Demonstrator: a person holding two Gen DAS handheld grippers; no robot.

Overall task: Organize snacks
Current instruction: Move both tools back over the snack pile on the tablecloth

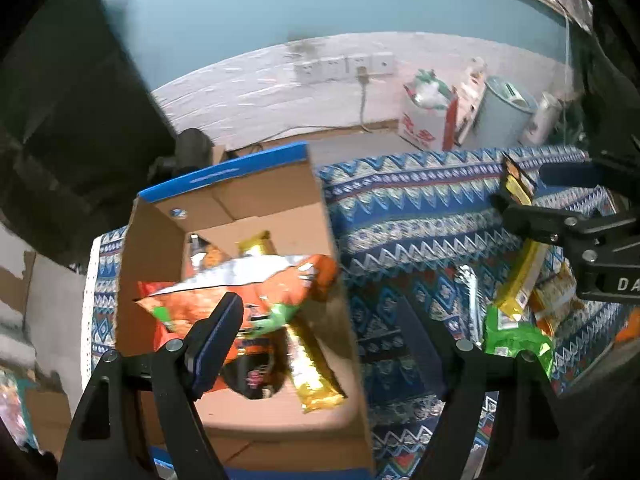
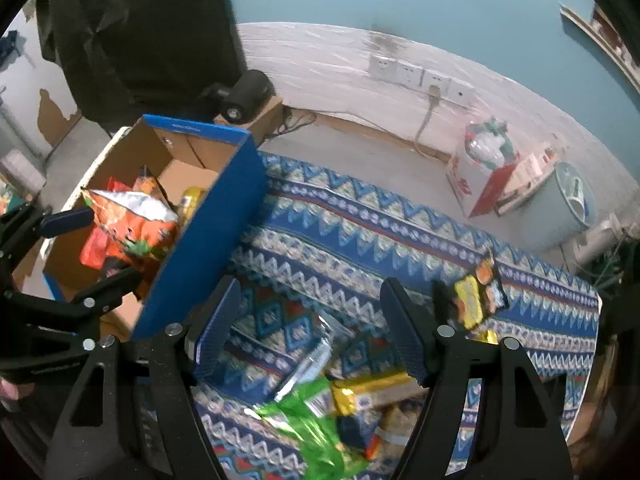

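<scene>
An open cardboard box (image 1: 160, 240) with blue outer walls (image 2: 208, 232) stands at the table's left end. It holds an orange chip bag (image 1: 248, 292) and a gold wrapped bar (image 1: 316, 372). My left gripper (image 1: 320, 332) is open over the box, and the orange bag (image 2: 132, 224) lies loose just past its left finger. My right gripper (image 2: 312, 328) is open and empty above a heap of snacks: a green packet (image 2: 316, 428), a yellow packet (image 2: 368, 392) and a silver sachet (image 2: 308, 360). A small yellow and black packet (image 2: 476, 296) lies further right.
A blue patterned cloth (image 2: 360, 232) covers the table. On the floor behind stand a white and red box (image 2: 476, 184), a pale bin (image 2: 560, 208) and a black spotlight (image 2: 244, 92) on a carton. Wall sockets (image 2: 416, 72) with a cable sit above.
</scene>
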